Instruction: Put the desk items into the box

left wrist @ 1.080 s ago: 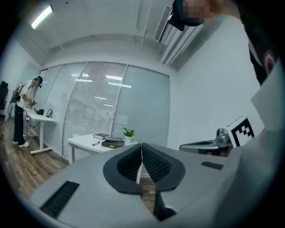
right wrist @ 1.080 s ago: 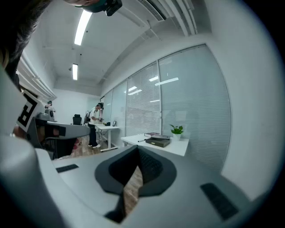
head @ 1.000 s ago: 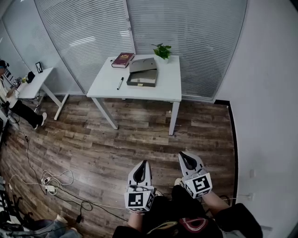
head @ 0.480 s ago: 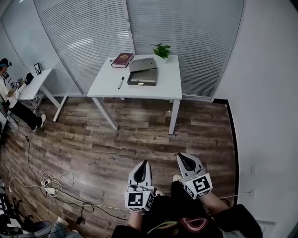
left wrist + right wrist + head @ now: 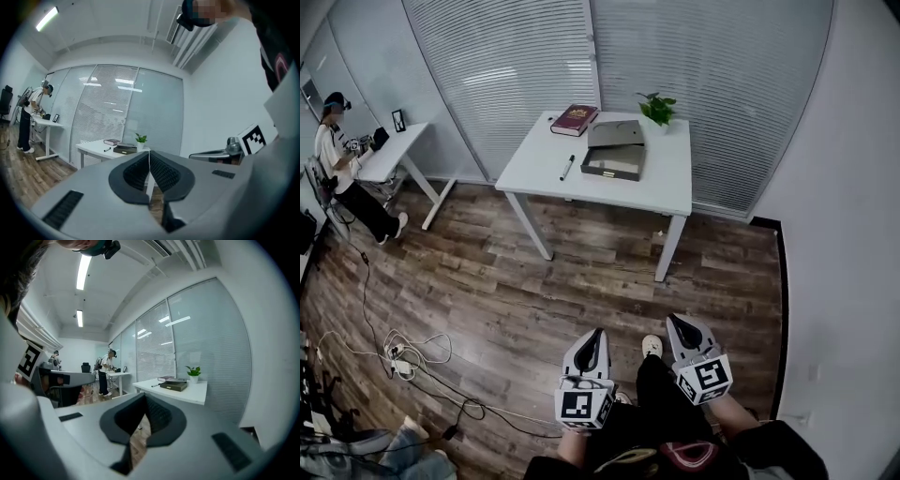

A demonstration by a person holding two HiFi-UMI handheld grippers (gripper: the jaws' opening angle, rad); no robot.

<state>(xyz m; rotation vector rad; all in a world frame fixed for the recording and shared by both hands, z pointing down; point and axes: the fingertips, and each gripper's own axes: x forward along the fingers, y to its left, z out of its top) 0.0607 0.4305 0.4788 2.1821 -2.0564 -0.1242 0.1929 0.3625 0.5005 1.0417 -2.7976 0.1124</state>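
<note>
Your left gripper: pale grey shell, black ribbed pads, a black-and-white square marker on its cube.
Your right gripper: the same grey and black, with its own black-and-white marker.
Table: plain white, top and legs.
Book: dark red cover.
Box: dull olive-grey, darker inside.
Pen: black.
Plant: bright green leaves, white pot.
Floor: mottled brown and grey wood planks.
Blinds: pale grey, fine horizontal stripes.
</note>
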